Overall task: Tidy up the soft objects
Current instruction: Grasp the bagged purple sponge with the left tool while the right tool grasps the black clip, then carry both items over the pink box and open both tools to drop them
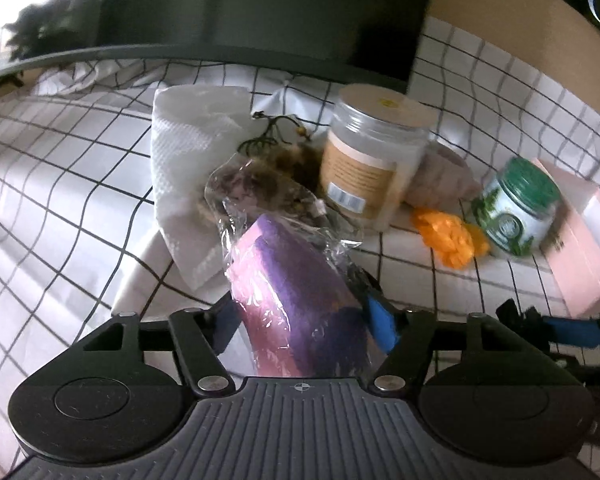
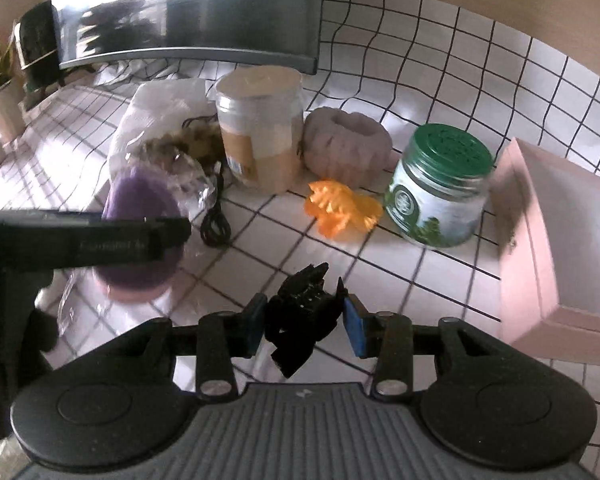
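Left tool [image 1: 300,320]: wide, gripping wrapped sponge [image 1: 296,300] | right tool [image 2: 306,322]: narrowed, pinching black clip [image 2: 300,312]

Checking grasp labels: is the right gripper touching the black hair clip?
Touching. In the right wrist view the right gripper has the black hair clip between its blue pads, lifted off the tablecloth.

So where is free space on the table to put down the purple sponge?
Free: the checked cloth left of the paper towel, and the tiles in front of the orange flower and green-lid jar, up to the pink box. Crowded: from the paper towel to the tan jar.
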